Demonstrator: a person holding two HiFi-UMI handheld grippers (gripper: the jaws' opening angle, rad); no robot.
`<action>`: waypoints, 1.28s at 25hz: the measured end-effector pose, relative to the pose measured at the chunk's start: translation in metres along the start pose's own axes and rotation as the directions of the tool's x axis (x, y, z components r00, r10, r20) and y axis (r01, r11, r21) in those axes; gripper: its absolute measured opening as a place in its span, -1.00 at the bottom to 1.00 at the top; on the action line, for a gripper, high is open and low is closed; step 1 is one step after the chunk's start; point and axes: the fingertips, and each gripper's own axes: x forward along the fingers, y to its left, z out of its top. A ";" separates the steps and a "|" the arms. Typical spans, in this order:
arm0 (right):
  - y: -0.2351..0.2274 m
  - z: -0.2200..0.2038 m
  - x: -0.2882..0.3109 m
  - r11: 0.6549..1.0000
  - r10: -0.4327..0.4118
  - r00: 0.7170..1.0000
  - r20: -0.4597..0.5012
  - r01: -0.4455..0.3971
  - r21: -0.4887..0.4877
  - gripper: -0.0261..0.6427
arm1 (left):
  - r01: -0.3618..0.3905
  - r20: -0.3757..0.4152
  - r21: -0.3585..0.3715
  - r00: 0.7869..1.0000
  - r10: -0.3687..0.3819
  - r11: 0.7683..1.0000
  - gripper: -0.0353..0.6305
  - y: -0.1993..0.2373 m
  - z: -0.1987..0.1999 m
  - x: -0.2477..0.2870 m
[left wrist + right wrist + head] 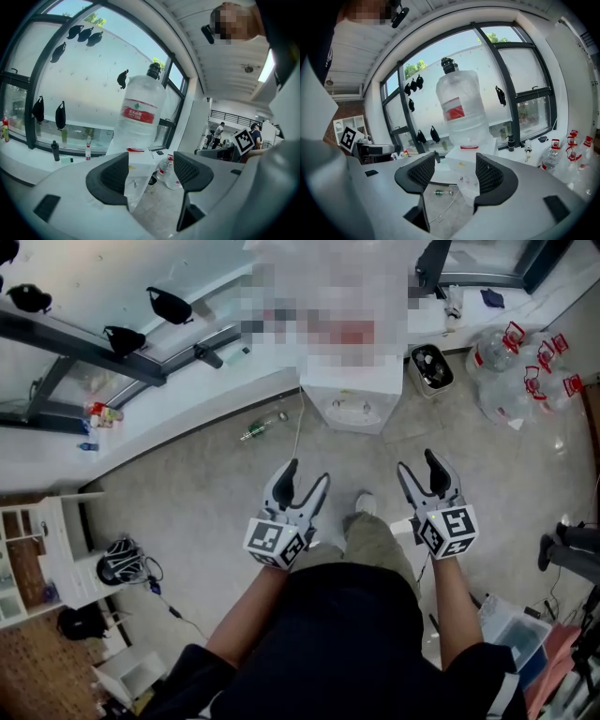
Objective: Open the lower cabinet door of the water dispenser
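The white water dispenser (353, 405) stands on the floor against the window ledge, ahead of both grippers; a mosaic patch covers its top. Its big clear bottle (140, 114) with a red label rises above the white body (139, 171), and the bottle (461, 112) shows again in the right gripper view. I cannot make out the lower cabinet door in any view. My left gripper (307, 479) is open and holds nothing, well short of the dispenser. To its right, my right gripper (418, 465) is open too, with nothing between its fingers.
A black bin (431, 367) stands right of the dispenser, with several empty water jugs (514, 371) further right. A green bottle (260, 431) and a thin cable (298, 432) lie on the floor to the dispenser's left. A white shelf unit (54, 549) stands at the left.
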 end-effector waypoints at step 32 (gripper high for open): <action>-0.031 -0.314 0.181 0.995 -0.100 0.993 -0.062 0.100 -0.002 -0.20 | -0.010 0.021 -0.029 1.000 0.011 1.000 -0.06 0.181 -0.296 0.060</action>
